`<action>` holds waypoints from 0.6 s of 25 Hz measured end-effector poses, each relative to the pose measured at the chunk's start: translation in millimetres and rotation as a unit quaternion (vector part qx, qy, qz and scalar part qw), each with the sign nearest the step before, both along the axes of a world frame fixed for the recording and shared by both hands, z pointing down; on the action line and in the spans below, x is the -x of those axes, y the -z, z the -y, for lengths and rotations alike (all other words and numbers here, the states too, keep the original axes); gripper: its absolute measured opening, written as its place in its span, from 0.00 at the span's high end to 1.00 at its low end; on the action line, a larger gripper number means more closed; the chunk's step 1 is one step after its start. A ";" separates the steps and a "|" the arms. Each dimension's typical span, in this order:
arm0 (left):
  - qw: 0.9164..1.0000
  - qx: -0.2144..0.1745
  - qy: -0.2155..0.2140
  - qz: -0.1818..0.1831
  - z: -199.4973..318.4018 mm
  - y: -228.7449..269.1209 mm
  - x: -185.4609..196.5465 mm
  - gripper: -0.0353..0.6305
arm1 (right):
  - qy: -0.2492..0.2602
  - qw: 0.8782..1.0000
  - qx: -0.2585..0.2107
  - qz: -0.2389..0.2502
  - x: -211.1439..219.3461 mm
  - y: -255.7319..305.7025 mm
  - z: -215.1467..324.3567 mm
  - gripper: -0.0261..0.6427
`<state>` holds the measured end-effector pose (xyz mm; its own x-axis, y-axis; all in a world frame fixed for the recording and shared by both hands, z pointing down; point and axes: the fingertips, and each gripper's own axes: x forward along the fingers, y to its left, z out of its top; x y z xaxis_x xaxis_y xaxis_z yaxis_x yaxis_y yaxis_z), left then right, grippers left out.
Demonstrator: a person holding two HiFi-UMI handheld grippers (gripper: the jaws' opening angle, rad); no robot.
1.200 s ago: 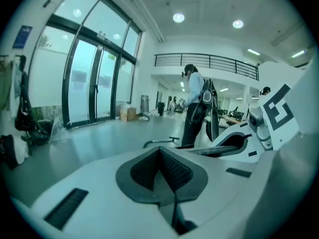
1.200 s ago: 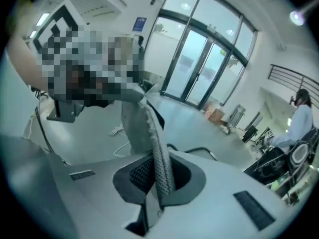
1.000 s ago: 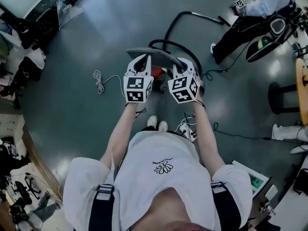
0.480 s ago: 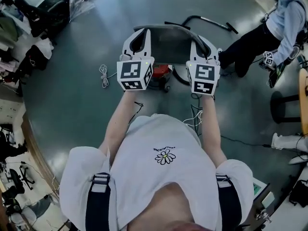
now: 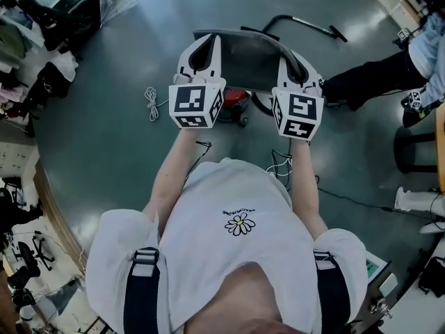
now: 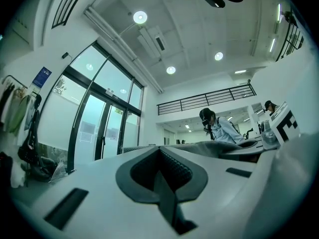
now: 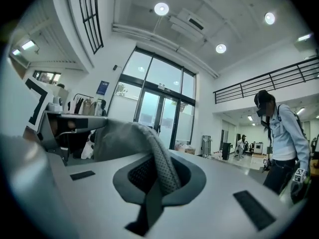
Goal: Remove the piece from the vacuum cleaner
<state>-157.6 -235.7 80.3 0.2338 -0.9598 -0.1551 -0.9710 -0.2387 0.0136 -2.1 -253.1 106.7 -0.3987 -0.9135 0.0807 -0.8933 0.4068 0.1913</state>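
Note:
A grey, fabric-like piece (image 5: 247,56) hangs in the air, stretched between my two grippers. My left gripper (image 5: 201,53) is shut on its left edge, and my right gripper (image 5: 297,61) is shut on its right edge. In the right gripper view the grey mesh-textured piece (image 7: 149,146) comes out from the closed jaws (image 7: 154,183). In the left gripper view the jaws (image 6: 162,176) are pressed together, and the piece (image 6: 219,148) runs off to the right. The red vacuum cleaner (image 5: 233,104) sits on the floor below, with its black hose and wand (image 5: 299,25) beyond.
A white cable (image 5: 151,101) lies coiled on the grey floor to the left. More cables (image 5: 281,162) lie by my feet. A person (image 5: 389,72) is at the right, near a black stool (image 5: 410,145). Clothes and clutter (image 5: 42,61) line the left edge.
Both grippers have lifted the grey piece up and away from the red vacuum cleaner and moved a little further apart. The person at the right has shifted further right.

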 end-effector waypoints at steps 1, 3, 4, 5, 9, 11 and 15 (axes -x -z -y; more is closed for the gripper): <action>1.000 0.002 -0.001 0.000 0.5 2.2 4.2 0.94 | 0.000 1.000 0.001 -0.002 5.2 2.8 -0.4 0.93; 1.000 0.007 -0.003 -0.001 3.0 2.0 11.6 0.94 | 0.000 1.000 0.005 -0.006 15.3 3.7 0.6 0.93; 1.000 0.010 -0.005 -0.001 4.4 0.0 12.3 0.94 | 0.000 1.000 0.007 -0.007 17.2 2.0 1.3 0.93; 1.000 0.012 -0.008 -0.001 5.6 -2.9 10.3 0.94 | -0.002 1.000 0.010 -0.008 16.1 -0.8 1.7 0.93; 1.000 0.018 -0.017 0.005 6.8 -20.6 2.4 0.94 | -0.005 1.000 0.016 -0.008 12.3 -20.8 1.7 0.93; 1.000 0.018 -0.014 0.009 7.7 -27.0 3.2 0.94 | -0.001 1.000 0.017 -0.006 14.2 -28.5 2.9 0.93; 1.000 0.017 -0.018 0.007 6.8 -13.7 -20.8 0.94 | -0.005 1.000 0.021 -0.008 -9.6 -16.3 -0.8 0.93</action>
